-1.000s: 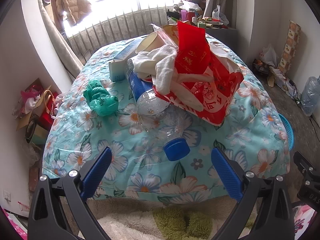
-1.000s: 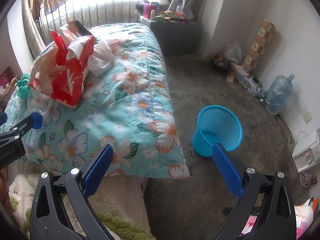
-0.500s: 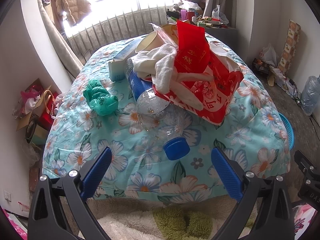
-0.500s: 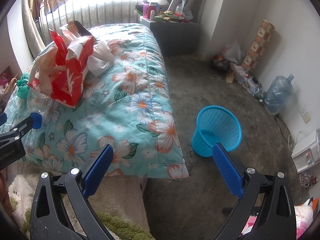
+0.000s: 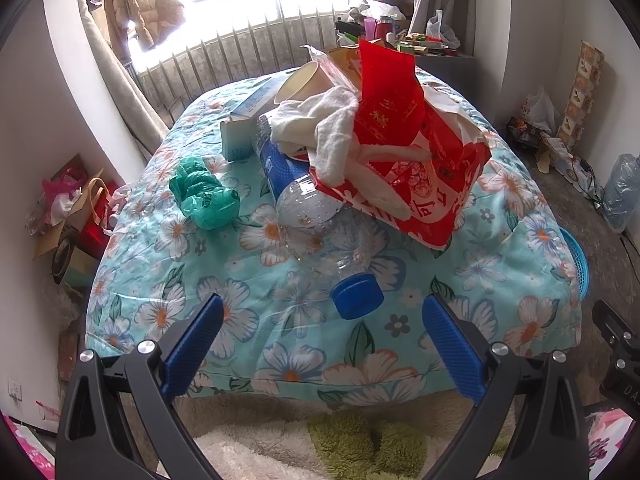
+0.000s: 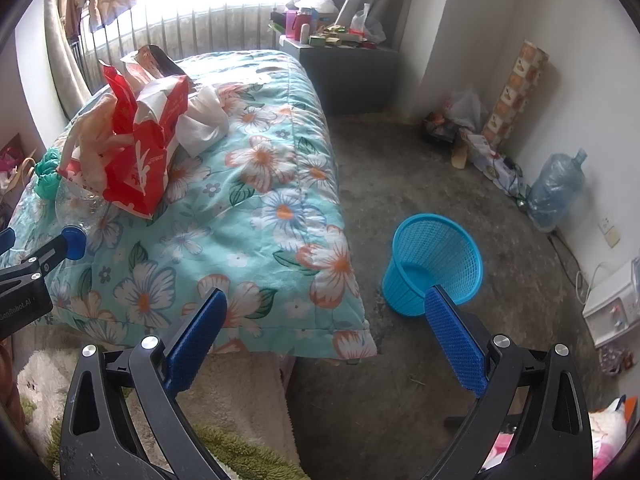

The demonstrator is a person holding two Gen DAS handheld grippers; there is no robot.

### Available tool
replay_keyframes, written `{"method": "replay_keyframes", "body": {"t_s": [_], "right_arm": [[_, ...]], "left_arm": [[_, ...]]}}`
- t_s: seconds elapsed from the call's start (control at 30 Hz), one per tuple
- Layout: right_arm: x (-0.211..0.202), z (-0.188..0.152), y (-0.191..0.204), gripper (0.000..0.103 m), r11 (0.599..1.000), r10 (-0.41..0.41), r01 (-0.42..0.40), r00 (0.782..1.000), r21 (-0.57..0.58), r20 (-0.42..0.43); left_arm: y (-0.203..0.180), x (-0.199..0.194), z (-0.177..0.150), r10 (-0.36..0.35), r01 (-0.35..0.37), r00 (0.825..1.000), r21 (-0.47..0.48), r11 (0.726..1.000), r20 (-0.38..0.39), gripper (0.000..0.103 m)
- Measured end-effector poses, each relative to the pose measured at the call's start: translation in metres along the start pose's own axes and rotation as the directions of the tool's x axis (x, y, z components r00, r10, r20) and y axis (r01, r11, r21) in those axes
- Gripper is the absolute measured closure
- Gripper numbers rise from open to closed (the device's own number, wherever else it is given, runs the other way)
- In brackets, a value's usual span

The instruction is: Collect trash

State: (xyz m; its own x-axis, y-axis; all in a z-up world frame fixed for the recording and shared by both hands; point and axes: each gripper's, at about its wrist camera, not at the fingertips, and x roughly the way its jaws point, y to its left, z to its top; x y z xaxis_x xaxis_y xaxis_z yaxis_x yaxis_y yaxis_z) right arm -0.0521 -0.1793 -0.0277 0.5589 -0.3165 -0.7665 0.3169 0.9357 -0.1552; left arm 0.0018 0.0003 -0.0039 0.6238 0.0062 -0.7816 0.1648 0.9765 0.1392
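Two grippers held wide apart, nothing gripped.
If the clear bottle point(image 5: 320, 236) is pulled by the left gripper point(image 5: 320, 336), the red bag point(image 5: 404, 160) resting on it may be toppled.

Each tool, left point(image 5: 323, 322) and right point(image 6: 326, 316), is a black plastic frame with triangular cut-outs and silver round-headed screws, carrying two flat blue fingers point(image 5: 195, 344) with a fine cross-hatched grip texture, and pale lettering marks the left body point(image 6: 18, 304).
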Motion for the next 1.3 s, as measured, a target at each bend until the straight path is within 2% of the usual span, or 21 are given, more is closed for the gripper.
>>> {"method": "replay_keyframes", "body": {"t_s": [0.97,1.07,1.3], "right_arm": [[0.001,-0.005,-0.002,0.008,0.999,0.012,-0.012,1.0,0.03,0.016],[0.0,-0.006,-0.005,0.008,0.999,0.016,-0.017,1.0,0.04,0.021],[-0.011,0.01,-0.001,0.008,0.996,0.028,-0.035,0.997,0.084,0.075]], "left_arm": [[-0.005,0.001,-0.001,0.006,-0.006,1.0,0.027,1.0,-0.011,0.006],[-0.008,-0.002,0.0,-0.006,0.005,1.0,0.036,0.999,0.006,0.006],[0.008,-0.006,0.016,-0.087,0.087,0.993,0.013,0.996,0.081,0.006]]}}
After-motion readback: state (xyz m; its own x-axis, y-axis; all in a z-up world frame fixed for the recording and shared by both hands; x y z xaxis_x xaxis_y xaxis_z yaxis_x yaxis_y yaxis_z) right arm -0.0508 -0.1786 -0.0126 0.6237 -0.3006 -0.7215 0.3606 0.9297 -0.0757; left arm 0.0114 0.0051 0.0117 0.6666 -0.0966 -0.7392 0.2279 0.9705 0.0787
